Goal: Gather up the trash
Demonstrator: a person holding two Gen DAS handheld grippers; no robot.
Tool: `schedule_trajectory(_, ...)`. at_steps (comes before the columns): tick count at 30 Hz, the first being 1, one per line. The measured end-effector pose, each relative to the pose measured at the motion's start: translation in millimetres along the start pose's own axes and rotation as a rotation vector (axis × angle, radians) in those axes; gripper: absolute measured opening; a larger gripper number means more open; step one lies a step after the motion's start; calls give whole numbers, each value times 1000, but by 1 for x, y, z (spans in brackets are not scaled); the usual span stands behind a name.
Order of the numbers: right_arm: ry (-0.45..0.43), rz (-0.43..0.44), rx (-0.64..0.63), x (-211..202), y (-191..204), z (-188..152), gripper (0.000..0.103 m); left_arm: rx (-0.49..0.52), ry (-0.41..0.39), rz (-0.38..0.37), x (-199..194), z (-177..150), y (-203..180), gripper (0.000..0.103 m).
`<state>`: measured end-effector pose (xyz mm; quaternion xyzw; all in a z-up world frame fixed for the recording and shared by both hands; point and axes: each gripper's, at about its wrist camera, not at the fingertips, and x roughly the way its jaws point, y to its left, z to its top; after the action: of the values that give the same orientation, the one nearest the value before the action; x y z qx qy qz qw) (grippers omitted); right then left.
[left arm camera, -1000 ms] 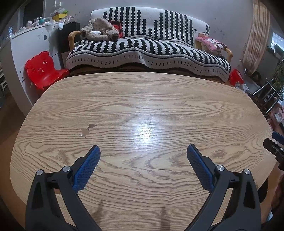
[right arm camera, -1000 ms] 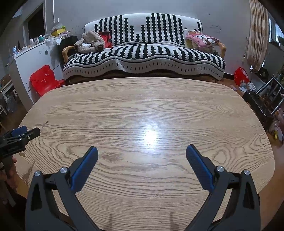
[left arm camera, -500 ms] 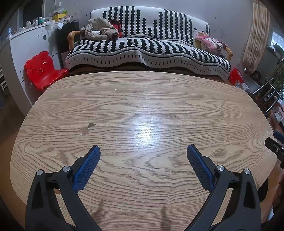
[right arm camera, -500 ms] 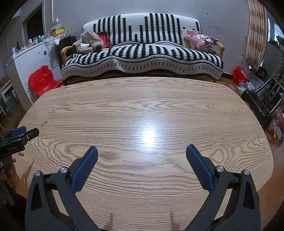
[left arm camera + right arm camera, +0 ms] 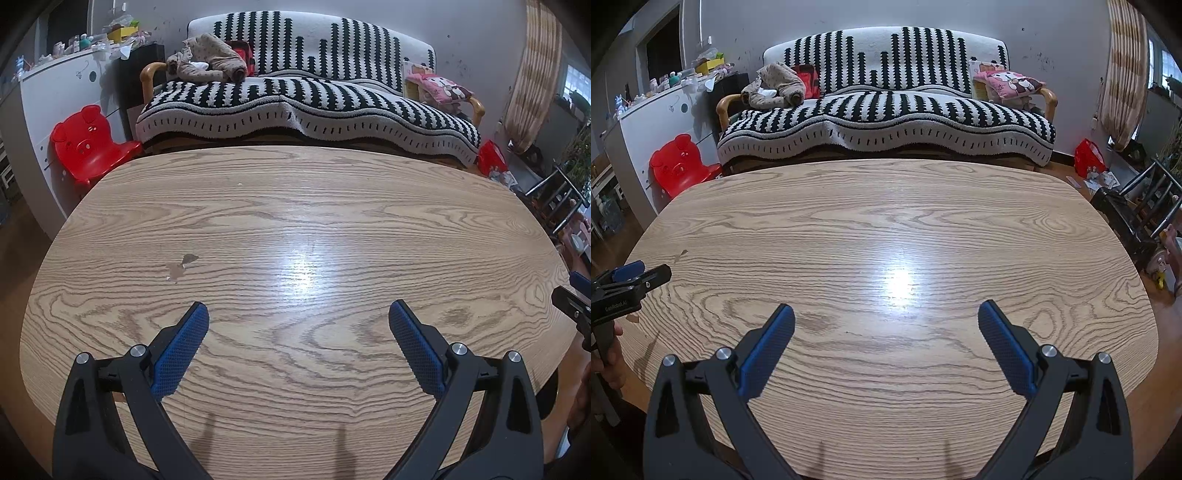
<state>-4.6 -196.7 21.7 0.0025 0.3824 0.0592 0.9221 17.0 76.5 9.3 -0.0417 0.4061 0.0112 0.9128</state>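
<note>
Left gripper and right gripper both spread wide, holding nothing — hovering over the wooden surface. Only a small scrap-like mark shows, ahead-left of left gripper; can't tell if it's trash.

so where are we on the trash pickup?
Done: nothing visibly collected; no bin or bag in view. In hand: nothing; left hand-held gripper and right hand-held gripper both hover open over the wooden table. Left: the only visible candidate is small brownish scraps on the tabletop ahead of the left one, though they may be surface marks.
</note>
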Motion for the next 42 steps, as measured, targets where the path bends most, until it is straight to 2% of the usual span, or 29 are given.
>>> schedule_trajectory(42, 3, -1, -7, -2, -4, -2, 96, 8, 6, 1, 1, -1, -2, 95)
